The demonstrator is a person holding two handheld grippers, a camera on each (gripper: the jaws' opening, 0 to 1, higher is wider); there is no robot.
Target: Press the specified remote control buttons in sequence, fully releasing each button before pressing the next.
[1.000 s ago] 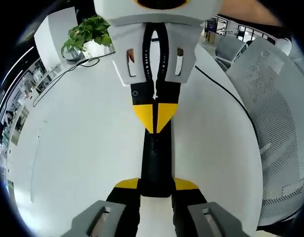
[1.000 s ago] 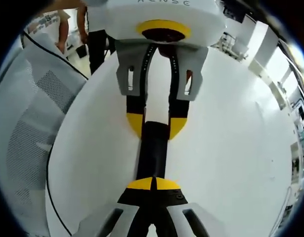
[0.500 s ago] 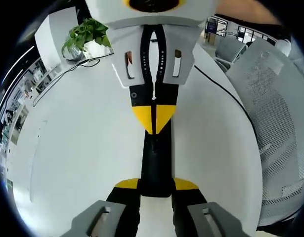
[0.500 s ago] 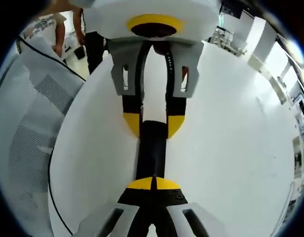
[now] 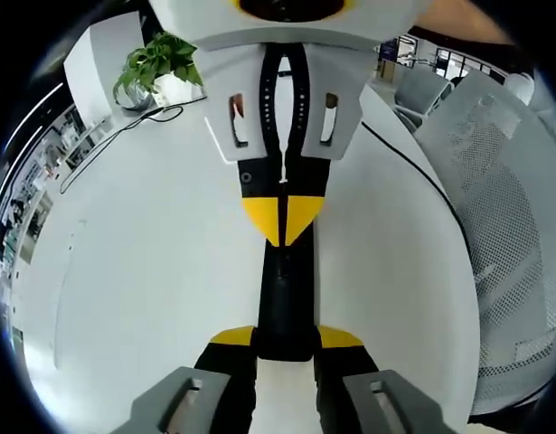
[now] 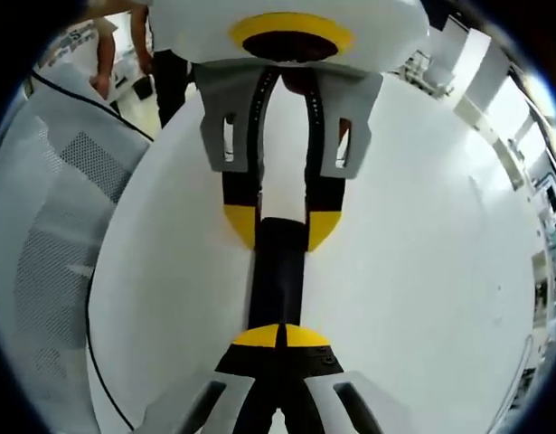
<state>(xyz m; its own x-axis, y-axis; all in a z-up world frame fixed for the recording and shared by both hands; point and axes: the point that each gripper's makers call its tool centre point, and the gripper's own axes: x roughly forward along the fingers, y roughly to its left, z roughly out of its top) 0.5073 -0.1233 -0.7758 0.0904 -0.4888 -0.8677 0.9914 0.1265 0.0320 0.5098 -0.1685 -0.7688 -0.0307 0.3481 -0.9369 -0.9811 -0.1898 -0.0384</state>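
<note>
Left gripper view: the left tongs (image 5: 285, 336) rise from below, yellow tips apart and clamped on the sides of a slim black remote control (image 5: 282, 289), which lies lengthwise over the white worktop (image 5: 151, 271). The right tongs (image 5: 282, 212) enter from the top – tips together, touching the remote's far end. A potted plant (image 5: 155, 63) stands at the worktop's far edge; a black cable (image 5: 413, 167) runs beside a grey mesh chair (image 5: 504, 199).

Right gripper view: the same arrangement from the opposite end – the remote between both tongs.
</note>
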